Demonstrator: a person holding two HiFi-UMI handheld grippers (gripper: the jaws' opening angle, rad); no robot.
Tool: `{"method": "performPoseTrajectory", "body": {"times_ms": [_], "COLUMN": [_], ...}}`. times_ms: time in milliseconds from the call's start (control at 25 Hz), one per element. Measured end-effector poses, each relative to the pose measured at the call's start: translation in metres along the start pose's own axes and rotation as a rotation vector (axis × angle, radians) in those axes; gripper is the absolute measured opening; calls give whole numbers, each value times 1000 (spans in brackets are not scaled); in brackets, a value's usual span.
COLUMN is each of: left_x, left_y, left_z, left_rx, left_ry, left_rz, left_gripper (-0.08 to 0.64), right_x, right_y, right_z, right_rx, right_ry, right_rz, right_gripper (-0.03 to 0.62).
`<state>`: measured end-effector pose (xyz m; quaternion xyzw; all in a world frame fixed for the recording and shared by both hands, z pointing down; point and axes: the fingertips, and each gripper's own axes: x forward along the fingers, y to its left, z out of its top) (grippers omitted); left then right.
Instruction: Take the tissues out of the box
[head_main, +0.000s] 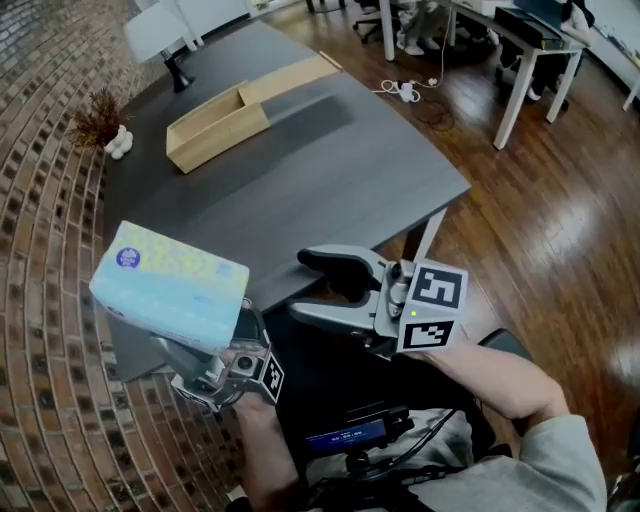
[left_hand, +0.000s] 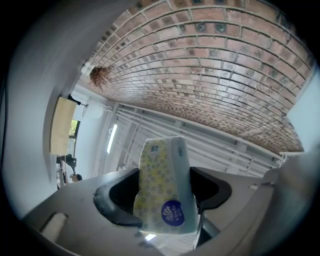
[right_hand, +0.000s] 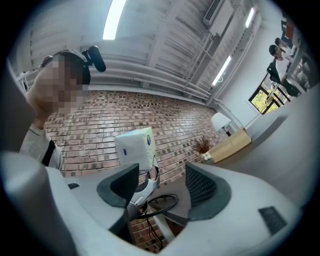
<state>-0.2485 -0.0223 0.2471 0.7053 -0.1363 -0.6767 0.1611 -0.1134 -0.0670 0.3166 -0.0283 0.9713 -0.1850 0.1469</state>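
One job left, I'd say: over the table (head_main: 330, 170), well clear of the box (head_main: 215, 125), set the pack (head_main: 170, 285) down flat, since the left gripper (head_main: 205, 340) clamps it aloft at the near edge and the right gripper (head_main: 305, 287) gapes empty.

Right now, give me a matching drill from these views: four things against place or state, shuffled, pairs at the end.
Things:
1. tissue pack
2. wooden box
3. right gripper
4. dried plant

Place or state:
A. jaws apart, nothing between them
B. lying on the dark table, top open
C. at the table's edge, next to the brick wall
D. clamped in the left gripper, off the table

Pairs: 1-D, 2-B, 3-A, 4-C
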Motion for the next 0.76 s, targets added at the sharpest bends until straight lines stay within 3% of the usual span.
{"method": "performPoseTrajectory", "body": {"times_ms": [760], "left_x": [9], "left_y": [23], "left_z": [3], "left_rx": [-26], "left_ry": [3], "left_rz": [-11], "left_gripper": [324], "right_x": [-9], "right_y": [-8], "right_z": [0], "right_rx": [43], "right_ry": [-21], "right_rz": [-20], "right_gripper": [293]}}
